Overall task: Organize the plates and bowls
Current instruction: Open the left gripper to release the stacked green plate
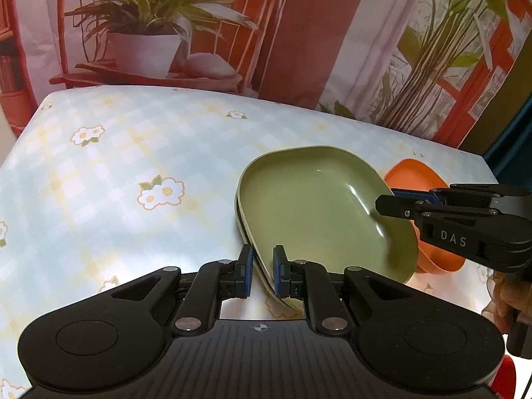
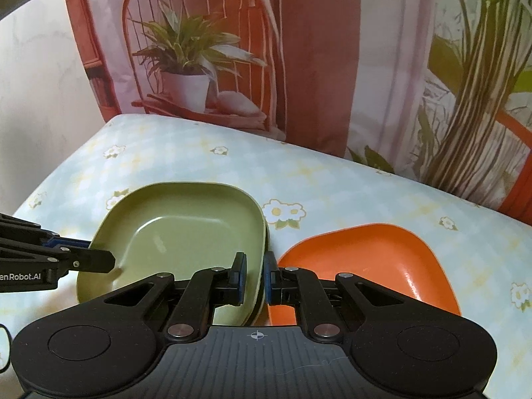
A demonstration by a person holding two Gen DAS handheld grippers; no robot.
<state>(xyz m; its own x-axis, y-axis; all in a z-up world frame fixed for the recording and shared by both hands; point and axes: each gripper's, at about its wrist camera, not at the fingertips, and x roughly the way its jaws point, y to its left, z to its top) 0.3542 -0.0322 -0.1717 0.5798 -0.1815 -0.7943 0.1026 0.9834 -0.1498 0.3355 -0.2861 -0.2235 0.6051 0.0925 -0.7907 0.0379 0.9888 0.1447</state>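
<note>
1. Left wrist view: left gripper (image 1: 260, 271) straddles the near-left rim of the green plate (image 1: 319, 206), one pad outside, one inside; pads look close on the rim, though contact on both sides cannot be told for sure. Plate sits on the floral tablecloth (image 1: 116, 166), apparently atop another plate of like shape, a second pale rim showing beneath. Plate lies ahead and to the right of the fingers, long axis running away and rightward. Right gripper (image 1: 385, 204) reaches in from the right over the opposite rim. Orange bowl (image 1: 415, 176) just behind, partly hidden.

2. Right wrist view: right gripper (image 2: 255, 276) clamped, or nearly so, over the right rim of the green plate (image 2: 179, 229); dark lower edges under that rim suggest a stack. Left gripper (image 2: 99, 261) enters from the left at the far rim. Orange bowl (image 2: 365, 259) just beside the stack, right of the fingers, nearer the right hand.

3. Judged: two-handed hold on opposite rims; coming lift or shift turns on keeping both ends level.
</note>
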